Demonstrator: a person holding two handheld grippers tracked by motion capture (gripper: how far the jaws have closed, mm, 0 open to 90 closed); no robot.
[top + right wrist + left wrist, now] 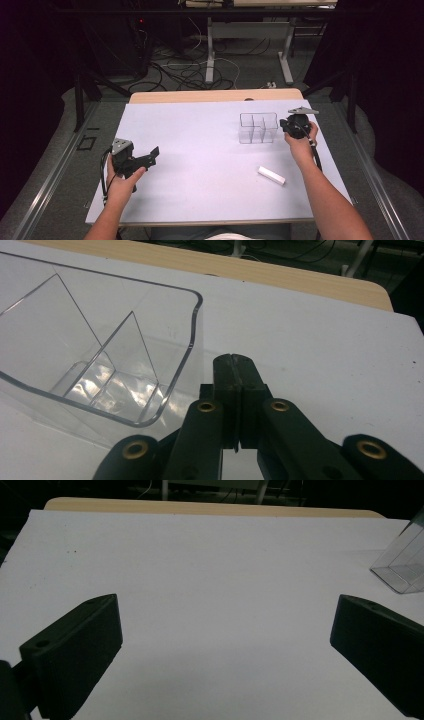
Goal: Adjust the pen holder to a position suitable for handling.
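Right gripper view shows the right gripper (235,365) clenched on nothing, jaws pressed flat together just beside the clear divided box (100,365), whose compartments hold nothing. On the high view the left gripper (150,156) rests spread wide, well apart. A white block (271,175) lies untouched on the worktop (200,150) near the box; by the look of it, loading has yet to begin.

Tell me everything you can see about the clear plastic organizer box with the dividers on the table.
The clear plastic organizer box is a see-through, open-topped rectangular container with rounded corners, split by thin inner dividers into compartments, all of which look empty. It stands upright on the white table sheet, toward the far right. The right gripper, jaws pressed together with nothing between them, sits just beside its right wall; whether it touches cannot be told. A white bar-shaped block lies apart, nearer the person.
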